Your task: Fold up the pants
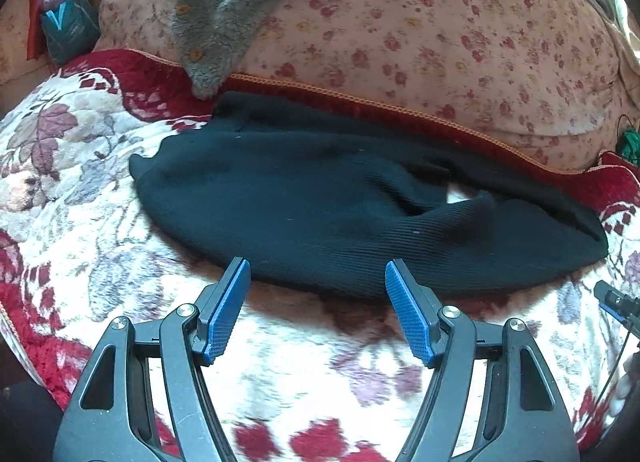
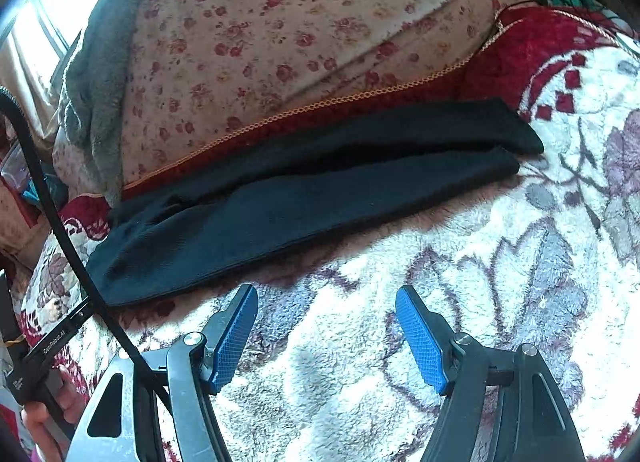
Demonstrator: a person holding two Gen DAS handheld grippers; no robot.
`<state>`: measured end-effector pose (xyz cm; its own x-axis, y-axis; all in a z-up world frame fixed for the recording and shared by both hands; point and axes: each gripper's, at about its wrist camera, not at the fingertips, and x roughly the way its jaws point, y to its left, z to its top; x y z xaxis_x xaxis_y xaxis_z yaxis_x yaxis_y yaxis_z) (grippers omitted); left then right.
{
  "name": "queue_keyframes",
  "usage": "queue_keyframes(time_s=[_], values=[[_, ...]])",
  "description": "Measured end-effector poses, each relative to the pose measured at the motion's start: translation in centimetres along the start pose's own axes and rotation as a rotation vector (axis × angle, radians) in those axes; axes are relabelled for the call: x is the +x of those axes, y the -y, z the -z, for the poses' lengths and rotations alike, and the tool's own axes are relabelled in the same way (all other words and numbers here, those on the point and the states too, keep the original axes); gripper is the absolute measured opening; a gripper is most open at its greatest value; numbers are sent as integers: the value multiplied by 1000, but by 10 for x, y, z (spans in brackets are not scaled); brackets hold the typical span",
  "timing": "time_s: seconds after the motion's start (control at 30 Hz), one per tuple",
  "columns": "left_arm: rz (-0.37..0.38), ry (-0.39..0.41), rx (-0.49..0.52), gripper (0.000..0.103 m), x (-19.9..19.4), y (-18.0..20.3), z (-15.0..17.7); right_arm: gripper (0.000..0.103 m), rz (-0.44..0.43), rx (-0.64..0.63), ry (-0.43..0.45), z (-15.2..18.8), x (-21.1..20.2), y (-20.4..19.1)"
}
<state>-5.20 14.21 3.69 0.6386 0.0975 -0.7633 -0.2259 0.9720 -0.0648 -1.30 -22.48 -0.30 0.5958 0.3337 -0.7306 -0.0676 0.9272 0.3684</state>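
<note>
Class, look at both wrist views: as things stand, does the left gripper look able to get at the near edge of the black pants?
Probably yes. The left gripper is open, its fingertips right at the near edge of the black pants, which lie flat on the floral blanket. Nothing sits between them.

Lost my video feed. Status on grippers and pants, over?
Left gripper open, right gripper open, both empty. Black pants lying lengthwise on floral blanket, one leg over the other. Grey fleece behind, clear of pants.

Black pants (image 2: 304,198) flat on floral blanket (image 2: 520,262), wide-spread right tongs (image 2: 326,294) just short
</note>
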Motion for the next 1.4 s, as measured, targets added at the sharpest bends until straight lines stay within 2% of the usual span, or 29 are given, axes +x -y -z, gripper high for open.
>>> queue_keyframes(time_s=[0.17, 0.43, 0.67, 0.9, 1.0, 1.1, 1.17, 1.23, 1.27, 1.3, 1.33, 1.37, 1.4], values=[[0, -28, -29, 71, 3, -24, 1, 70, -10, 44, -9, -5, 4, 11], [16, -71, -145, 71, 13, -67, 0, 70, -68, 140, -5, -14, 5, 35], [14, -53, -146, 71, 23, -61, -11, 70, -79, 187, -10, -36, 19, 47], [6, -48, -164, 71, 40, -55, -29, 70, -132, 223, 18, -58, 35, 63], [4, -50, -164, 71, 47, -52, -37, 60, -142, 259, 49, -64, 41, 71], [0, -54, -178, 71, 54, -49, -43, 44, -165, 307, 87, -67, 46, 81], [1, -64, -191, 71, 58, -49, -47, 24, -189, 350, 95, -67, 50, 89], [7, -68, -220, 63, 60, -53, -49, 15, -212, 378, 102, -66, 51, 95], [-2, -70, -224, 39, 61, -54, -50, 12, -219, 379, 109, -65, 50, 95], [-13, -83, -229, 23, 64, -55, -51, 11, -222, 373, 114, -65, 49, 95], [1, -92, -243, 23, 67, -59, -51, 9, -220, 359, 123, -64, 46, 92], [21, -89, -262, 16, 67, -63, -50, 8, -214, 344, 131, -64, 44, 90], [31, -84, -268, 13, 66, -66, -50, 7, -207, 323, 142, -64, 40, 86]])
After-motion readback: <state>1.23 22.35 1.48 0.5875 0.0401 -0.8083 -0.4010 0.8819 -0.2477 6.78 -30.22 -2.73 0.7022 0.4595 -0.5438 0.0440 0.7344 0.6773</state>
